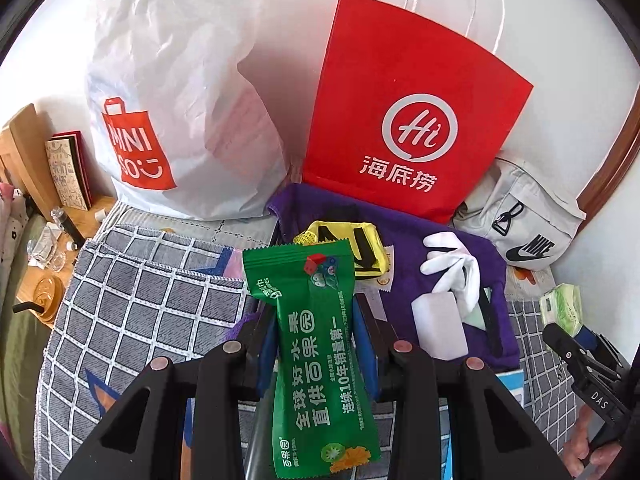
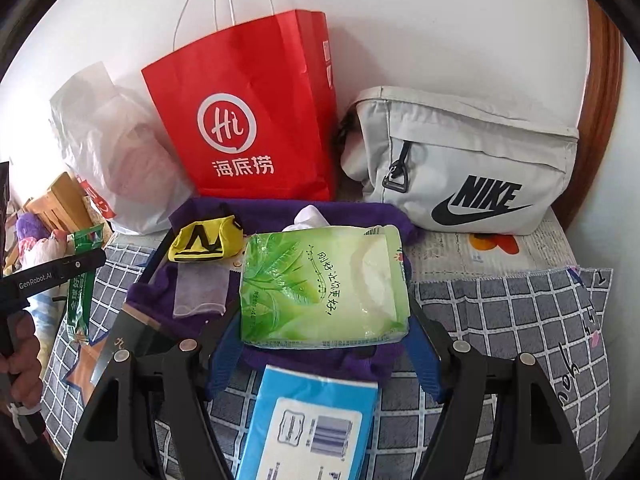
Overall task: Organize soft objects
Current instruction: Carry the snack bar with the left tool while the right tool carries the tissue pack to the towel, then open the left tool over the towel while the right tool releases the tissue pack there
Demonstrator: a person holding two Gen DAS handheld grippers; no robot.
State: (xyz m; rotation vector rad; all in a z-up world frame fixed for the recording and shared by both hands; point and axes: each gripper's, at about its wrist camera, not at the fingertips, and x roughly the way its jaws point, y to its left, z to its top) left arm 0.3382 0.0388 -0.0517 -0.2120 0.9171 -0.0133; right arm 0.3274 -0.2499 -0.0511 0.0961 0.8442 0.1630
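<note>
Green foil and thin green film are what the two grippers carry, both above the purple cloth [image 1: 420,248] spread on the checked bed cover [image 1: 132,292]. The left gripper [image 1: 316,332] is clamped on a green snack sachet [image 1: 316,344], its blue pads squeezing the pack partway up so the crimped top stands free above them. The right gripper [image 2: 324,332] has its jaws spread wide around a green tissue pack [image 2: 324,288], one pad on each side edge.

Both are light and yielding. The sachet is slick, crinkly and likely to slide or crush if pinched harder, so a hold across its flat body is the sound one. The tissue pack is soft and compressible (its film wrapper is glossy), so it should be gripped across the narrow sides near the middle, not at a corner, where it would sag.

Behind the purple cloth stand a red paper bag [image 2: 256,120], a white plastic bag [image 1: 180,100] to its left and a grey Nike pouch [image 2: 460,164] to its right. On the cloth lie a yellow pouch [image 2: 206,242], a white glove [image 1: 456,264] and what seems to be a white sponge block [image 1: 438,328].
</note>
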